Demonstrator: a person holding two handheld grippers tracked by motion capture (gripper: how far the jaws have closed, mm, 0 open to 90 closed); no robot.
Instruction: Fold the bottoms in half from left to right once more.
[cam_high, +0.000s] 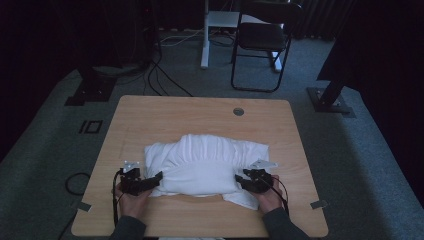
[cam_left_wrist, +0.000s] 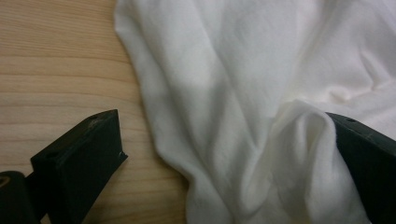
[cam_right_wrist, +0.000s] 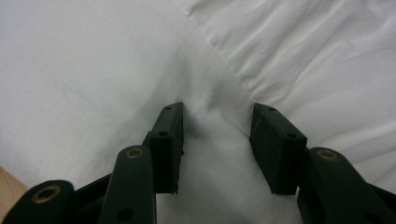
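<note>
A white cloth (cam_high: 200, 160) lies folded and bunched on the wooden table (cam_high: 150, 115). My left gripper (cam_high: 157, 178) is at its near left corner, open. In the left gripper view (cam_left_wrist: 223, 114) the jaws stand wide apart; the cloth (cam_left_wrist: 224, 70) lies loose between them, with a fold resting against the right-hand jaw. My right gripper (cam_high: 240, 178) sits on the cloth's near right part. In the right gripper view (cam_right_wrist: 217, 109) the jaws are half closed, and a raised ridge of cloth (cam_right_wrist: 217, 140) fills the gap and touches both pads.
A round cable hole (cam_high: 238, 111) is in the table's far side. Grey tape tabs (cam_high: 318, 204) mark the near corners. Beyond the table stand a black chair (cam_high: 262, 35), a white desk leg (cam_high: 204, 45), floor cables (cam_high: 160, 80) and two black stand feet (cam_high: 330, 100).
</note>
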